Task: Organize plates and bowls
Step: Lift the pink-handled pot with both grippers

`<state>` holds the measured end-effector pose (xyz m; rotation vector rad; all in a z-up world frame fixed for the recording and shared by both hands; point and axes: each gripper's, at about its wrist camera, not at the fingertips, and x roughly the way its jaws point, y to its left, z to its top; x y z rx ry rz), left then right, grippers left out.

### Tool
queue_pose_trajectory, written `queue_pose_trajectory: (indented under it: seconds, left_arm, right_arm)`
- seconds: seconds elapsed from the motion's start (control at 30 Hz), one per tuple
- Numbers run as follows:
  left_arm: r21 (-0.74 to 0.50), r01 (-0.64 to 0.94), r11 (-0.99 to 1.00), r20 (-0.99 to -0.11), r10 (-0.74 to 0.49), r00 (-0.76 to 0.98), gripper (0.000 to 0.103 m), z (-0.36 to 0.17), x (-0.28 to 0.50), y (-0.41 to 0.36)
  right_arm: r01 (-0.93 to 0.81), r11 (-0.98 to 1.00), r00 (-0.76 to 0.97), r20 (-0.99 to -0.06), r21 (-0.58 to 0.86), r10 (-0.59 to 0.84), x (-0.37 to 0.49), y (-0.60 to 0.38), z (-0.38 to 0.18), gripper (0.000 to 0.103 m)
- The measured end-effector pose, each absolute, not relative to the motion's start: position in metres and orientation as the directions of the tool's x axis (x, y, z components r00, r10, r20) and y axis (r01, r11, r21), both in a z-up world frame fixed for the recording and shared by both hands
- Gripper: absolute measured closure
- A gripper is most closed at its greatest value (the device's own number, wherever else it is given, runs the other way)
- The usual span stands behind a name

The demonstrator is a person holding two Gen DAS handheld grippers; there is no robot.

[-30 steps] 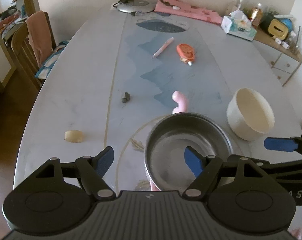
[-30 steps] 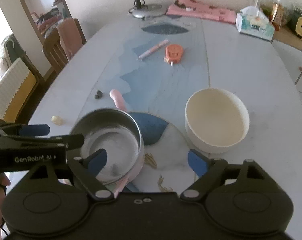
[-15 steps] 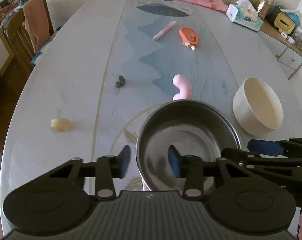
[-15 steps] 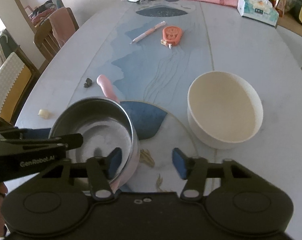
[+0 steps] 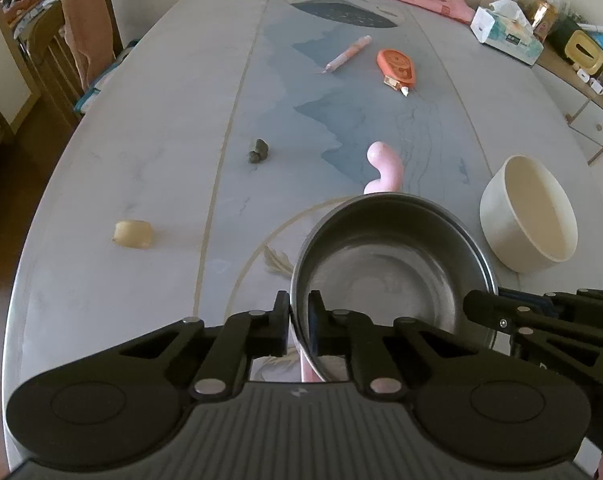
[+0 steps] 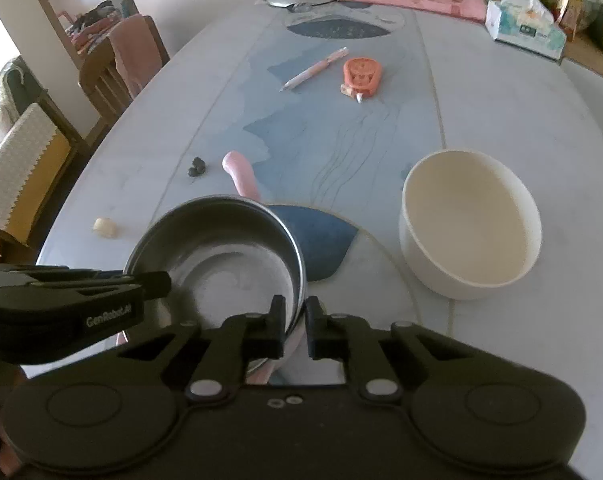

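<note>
Gripping opposite sides of the steel bowl [image 5: 393, 276], both tools are clamped on its rim: the left gripper [image 5: 299, 322] pinches the wall at about 8 o'clock of the bowl in its own view, one finger inside and one outside, and the right gripper [image 6: 293, 326] does the same at about 5 o'clock in the right wrist view. This two-point hold appears meant to keep the wide bowl level for a lift. A pink utensil [image 5: 383, 168] lies under the bowl, its handle emerging at 12 o'clock, so the bowl likely sits unevenly. The cream bowl [image 6: 469, 220] stands apart at 2 o'clock on the table [image 5: 121, 160], upright and empty, a probable nesting partner. Farther off, toward 12 o'clock, lie a pen [image 5: 347, 55] and an orange tape dispenser [image 5: 397, 67], clear of the work.
</note>
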<state>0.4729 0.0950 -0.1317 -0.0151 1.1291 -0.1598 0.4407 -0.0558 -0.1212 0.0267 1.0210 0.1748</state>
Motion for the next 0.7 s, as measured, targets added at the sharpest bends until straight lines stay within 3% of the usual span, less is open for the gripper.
queue_pose_trajectory:
  seconds: [0.7]
  left_arm:
    - [-0.07,0.142,0.987,-0.881,-0.128,0.455,0.097,-0.084,0.433,0.106]
  right_arm:
    - [-0.104,0.984,0.526,-0.831,0.147,0.18,0.409,-0.05,-0.084,0.094]
